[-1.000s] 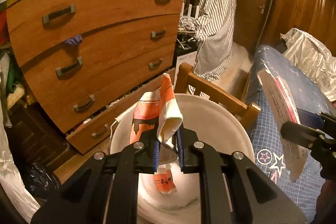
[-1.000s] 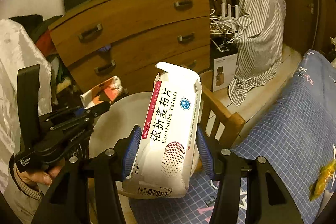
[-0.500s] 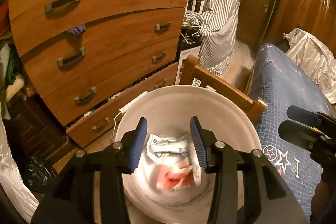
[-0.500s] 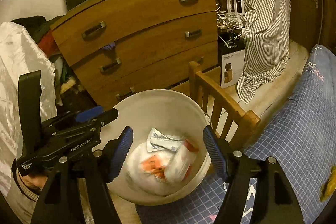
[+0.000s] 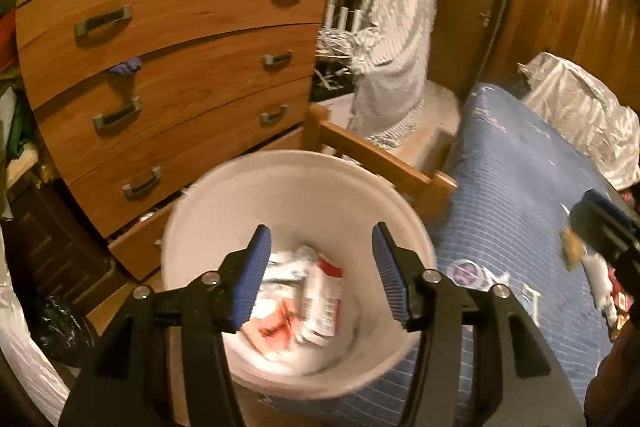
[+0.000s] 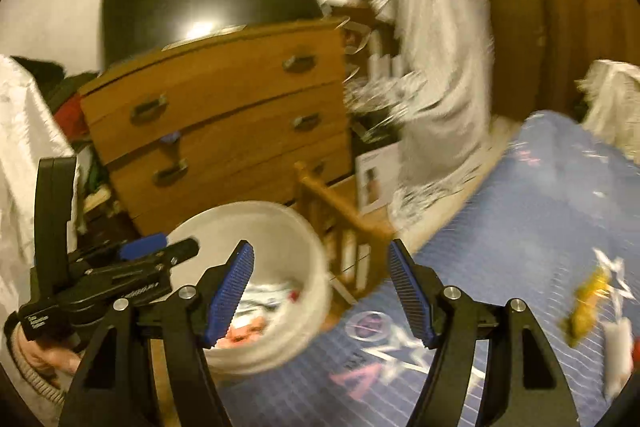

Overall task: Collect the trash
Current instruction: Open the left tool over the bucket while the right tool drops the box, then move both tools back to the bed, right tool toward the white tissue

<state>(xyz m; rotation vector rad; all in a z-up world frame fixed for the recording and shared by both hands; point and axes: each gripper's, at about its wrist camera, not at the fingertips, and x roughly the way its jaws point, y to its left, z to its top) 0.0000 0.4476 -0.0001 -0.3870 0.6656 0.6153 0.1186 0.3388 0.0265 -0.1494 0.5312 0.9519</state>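
We hold the left gripper above the white bucket; its jaws have just been opening and nothing is between them. The right gripper is also open and empty. The trash lies inside the bucket, and a yellow wrapper lies on the blue bed near its right edge.

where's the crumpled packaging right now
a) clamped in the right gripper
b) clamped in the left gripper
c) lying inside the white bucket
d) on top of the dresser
c: the crumpled packaging lies at the bottom of the white bucket, while the left gripper and right gripper both stand open with nothing between their pads.
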